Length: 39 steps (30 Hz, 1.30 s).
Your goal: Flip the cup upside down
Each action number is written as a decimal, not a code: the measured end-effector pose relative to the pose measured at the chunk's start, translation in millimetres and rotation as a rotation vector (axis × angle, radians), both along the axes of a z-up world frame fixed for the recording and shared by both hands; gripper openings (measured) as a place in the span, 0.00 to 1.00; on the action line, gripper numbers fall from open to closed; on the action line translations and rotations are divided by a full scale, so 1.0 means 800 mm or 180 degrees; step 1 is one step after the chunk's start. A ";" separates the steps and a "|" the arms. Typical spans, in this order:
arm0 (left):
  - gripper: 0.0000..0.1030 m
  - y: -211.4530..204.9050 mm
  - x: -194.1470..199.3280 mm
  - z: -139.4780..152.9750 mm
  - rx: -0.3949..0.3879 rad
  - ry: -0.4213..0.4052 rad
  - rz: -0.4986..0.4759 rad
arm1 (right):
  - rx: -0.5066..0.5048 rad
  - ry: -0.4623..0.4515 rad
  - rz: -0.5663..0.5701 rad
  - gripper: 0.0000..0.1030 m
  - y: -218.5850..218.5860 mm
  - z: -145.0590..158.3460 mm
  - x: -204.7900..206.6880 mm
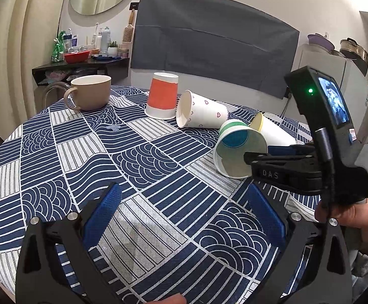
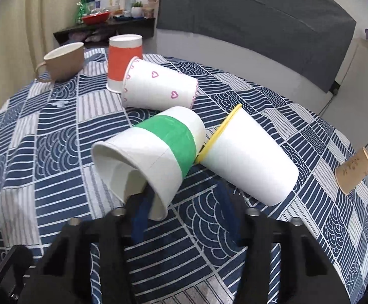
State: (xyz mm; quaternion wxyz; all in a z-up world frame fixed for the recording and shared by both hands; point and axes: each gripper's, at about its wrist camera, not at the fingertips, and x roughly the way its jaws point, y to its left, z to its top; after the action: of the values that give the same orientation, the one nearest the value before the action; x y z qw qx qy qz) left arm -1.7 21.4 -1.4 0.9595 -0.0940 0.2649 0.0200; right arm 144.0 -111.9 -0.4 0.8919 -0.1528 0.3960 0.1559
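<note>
A white paper cup with a green band [image 2: 156, 149] lies on its side on the blue patterned tablecloth [image 2: 57, 177], mouth toward me; it also shows in the left wrist view [image 1: 237, 149]. My right gripper [image 2: 184, 197] is open, one finger [image 2: 141, 217] inside the cup's mouth and the other outside its wall. In the left wrist view the right gripper [image 1: 265, 157] reaches the cup from the right. My left gripper [image 1: 184, 202] is open and empty over the cloth, short of the cup.
A heart-print cup [image 2: 158, 88] and a yellow-rimmed cup [image 2: 247, 162] lie on their sides beside the green one. An orange-banded cup [image 2: 124, 60] stands upside down behind. A tan mug [image 2: 62, 60] stands far left. A brown paper cup [image 2: 353, 171] lies near the right edge.
</note>
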 end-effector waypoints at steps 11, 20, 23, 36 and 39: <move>0.95 0.006 0.002 -0.002 -0.0082 0.0020 -0.0007 | 0.0060 0.0014 0.0198 0.05 -0.003 0.004 -0.033; 0.95 0.005 0.004 -0.003 -0.0069 0.0053 -0.0008 | 0.0057 -0.0037 0.0293 0.05 -0.018 0.003 -0.088; 0.95 0.001 0.006 -0.003 0.0000 0.0072 -0.0016 | 0.0095 -0.0043 0.0305 0.05 -0.022 0.002 -0.097; 0.95 0.005 0.031 0.020 -0.0359 0.0324 -0.0309 | 0.0112 -0.0563 0.0202 0.85 -0.064 0.033 -0.140; 0.95 -0.004 0.045 0.034 -0.0377 0.0400 -0.0298 | 0.0017 -0.0683 0.0158 0.85 -0.079 0.040 -0.144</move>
State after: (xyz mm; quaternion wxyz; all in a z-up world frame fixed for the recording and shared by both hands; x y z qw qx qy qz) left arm 34.2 17.9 26.0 0.9336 -0.1366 0.3293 -0.0347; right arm 29.1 -175.2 31.8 0.9255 -0.1759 0.2939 0.1618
